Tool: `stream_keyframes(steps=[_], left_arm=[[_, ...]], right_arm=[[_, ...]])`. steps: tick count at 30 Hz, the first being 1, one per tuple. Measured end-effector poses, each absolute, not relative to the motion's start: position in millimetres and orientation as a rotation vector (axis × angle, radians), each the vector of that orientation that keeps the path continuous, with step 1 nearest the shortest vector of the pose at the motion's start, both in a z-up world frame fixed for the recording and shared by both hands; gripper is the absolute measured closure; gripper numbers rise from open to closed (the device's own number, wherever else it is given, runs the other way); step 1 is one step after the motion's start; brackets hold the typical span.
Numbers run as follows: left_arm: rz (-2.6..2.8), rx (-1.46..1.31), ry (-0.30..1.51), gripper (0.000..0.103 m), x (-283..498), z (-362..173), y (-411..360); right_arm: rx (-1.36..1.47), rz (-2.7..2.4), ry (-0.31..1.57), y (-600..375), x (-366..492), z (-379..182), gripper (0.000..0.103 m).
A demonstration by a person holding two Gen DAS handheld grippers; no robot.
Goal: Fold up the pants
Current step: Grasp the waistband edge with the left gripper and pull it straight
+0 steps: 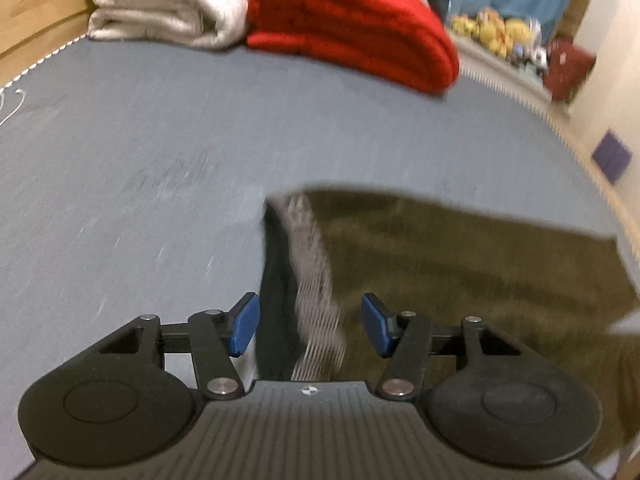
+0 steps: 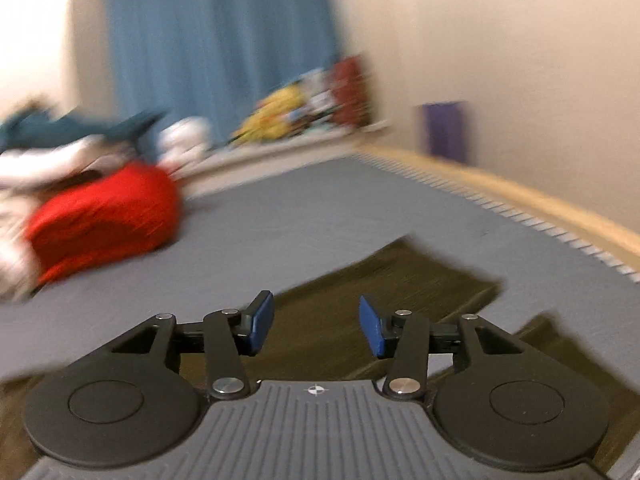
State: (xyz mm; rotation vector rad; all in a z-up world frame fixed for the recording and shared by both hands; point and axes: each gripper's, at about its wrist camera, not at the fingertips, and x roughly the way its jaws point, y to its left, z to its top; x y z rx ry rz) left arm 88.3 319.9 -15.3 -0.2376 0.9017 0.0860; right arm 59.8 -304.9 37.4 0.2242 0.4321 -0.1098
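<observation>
Olive-brown pants (image 1: 460, 264) lie flat on the grey bed surface (image 1: 140, 160), their ribbed waistband (image 1: 316, 280) with a dark lining along the left edge. My left gripper (image 1: 310, 330) hovers above that waistband, blue pads apart and touching no cloth. In the right wrist view the same pants (image 2: 400, 280) stretch away over the grey bed surface (image 2: 280, 220). My right gripper (image 2: 316, 326) stands open above them with nothing between its fingers. Both views are blurred by motion.
A folded red garment (image 1: 352, 24) and a folded white one (image 1: 160, 4) lie at the bed's far end. A wooden bed frame (image 2: 520, 196) runs along the right side. Blue curtains (image 2: 216, 40), a shelf of toys (image 2: 292, 112) and a purple patch on the wall (image 2: 444, 128) stand beyond.
</observation>
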Motion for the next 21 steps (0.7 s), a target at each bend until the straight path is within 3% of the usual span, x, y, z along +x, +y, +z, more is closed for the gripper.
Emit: stream_keyframes(steps=[7,11,18,20,21], left_arm=[[0.121,-0.294,1.058,0.038,41,-67,331],[0.071,-0.312,1.053,0.032,38,-75,336],[0.008,-0.25,1.101,0.032,45,-92,327],[0.001,-0.246,1.101,0.035,45,-94,327],[-0.01,-0.241,1.1,0.047,45,-94,327]], right_arm=[[0.097,0.346,0.71,-163,34,-17,0.053],[-0.106,0.593,0.713,-87,-8,-38,0.053],[-0.353,0.878,0.682,-37,-49,-49,0.053],[-0.374,0.913,0.713,-34,-49,-52,0.053],[-0.398,0.926,0.724,-33,-52,-55,0.053]])
